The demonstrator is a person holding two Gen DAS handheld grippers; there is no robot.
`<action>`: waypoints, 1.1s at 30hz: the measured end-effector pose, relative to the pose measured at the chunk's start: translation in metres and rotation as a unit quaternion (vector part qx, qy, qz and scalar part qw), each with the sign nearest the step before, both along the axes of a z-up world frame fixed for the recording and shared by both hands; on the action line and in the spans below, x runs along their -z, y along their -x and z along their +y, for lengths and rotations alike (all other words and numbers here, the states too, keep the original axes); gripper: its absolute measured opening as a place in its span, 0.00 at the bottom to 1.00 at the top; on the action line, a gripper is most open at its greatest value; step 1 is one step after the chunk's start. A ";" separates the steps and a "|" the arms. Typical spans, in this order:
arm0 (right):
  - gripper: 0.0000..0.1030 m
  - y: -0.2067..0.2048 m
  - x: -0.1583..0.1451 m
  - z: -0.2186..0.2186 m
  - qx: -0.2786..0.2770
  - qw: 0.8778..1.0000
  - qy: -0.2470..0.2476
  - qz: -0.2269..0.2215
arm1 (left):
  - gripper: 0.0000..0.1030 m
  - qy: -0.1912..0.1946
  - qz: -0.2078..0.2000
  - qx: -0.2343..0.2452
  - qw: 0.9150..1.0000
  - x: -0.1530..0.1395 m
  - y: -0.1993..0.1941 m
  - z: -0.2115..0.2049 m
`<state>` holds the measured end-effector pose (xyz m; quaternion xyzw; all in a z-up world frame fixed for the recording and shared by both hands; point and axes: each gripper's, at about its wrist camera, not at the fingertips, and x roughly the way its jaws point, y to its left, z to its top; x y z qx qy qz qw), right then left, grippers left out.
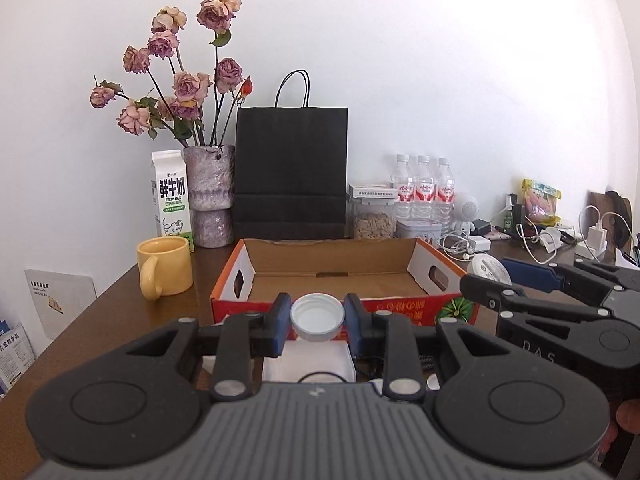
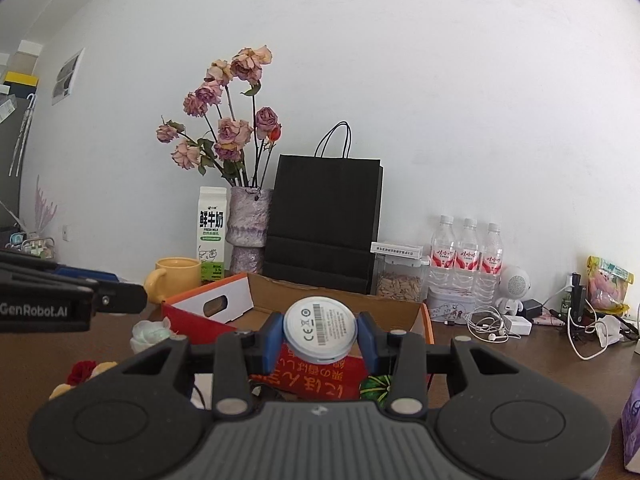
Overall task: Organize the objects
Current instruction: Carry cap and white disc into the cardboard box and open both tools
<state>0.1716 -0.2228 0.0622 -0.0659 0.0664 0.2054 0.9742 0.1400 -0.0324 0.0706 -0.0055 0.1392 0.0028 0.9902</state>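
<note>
Left gripper [image 1: 317,322] was closed on a white cap [image 1: 317,317], blue pads pressed on opposite sides of its rim, open side of the cap tipped toward the camera. Cap hung in the air just short of the near wall of the cardboard tray [image 1: 344,308], above a white square dish [image 1: 308,362] on the table.

Right gripper [image 2: 320,330] was clamped on a white round device [image 2: 320,328], pads on its curved edge, printed underside with barcode facing the lens. It too sat in front of the tray [image 2: 208,308], clear of the brown table [image 2: 520,360]. In the left wrist view the right gripper [image 1: 500,276] reached in from the right, near the tray's right corner.

Tray looked bare inside; no item had yet gone in.

Handling judgement: cap likely very light, thin plastic, stiff enough but smooth, so a rim pinch could let it pivot or pop out if squeezed off-centre; the diameter grip as held seemed right. Device probably heavier, hard-shelled, slick on its rounded edge; it filled the jaws widely, and it should be set down flat rather than dropped. Neither appeared fragile, though the device deserved a gentler release
</note>
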 end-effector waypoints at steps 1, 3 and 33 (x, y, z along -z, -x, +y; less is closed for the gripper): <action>0.37 -0.005 -0.001 0.001 0.002 1.000 0.001 -0.001 | 0.28 0.000 -0.001 -0.002 1.000 -0.002 -0.007 0.000; 0.37 -0.017 -0.003 0.004 0.006 1.000 0.001 -0.002 | 0.29 -0.005 -0.003 -0.008 1.000 -0.005 -0.021 0.000; 0.37 -0.198 0.013 0.058 0.012 0.991 0.021 0.134 | 0.29 0.020 0.064 -0.067 0.995 -0.003 -0.198 -0.001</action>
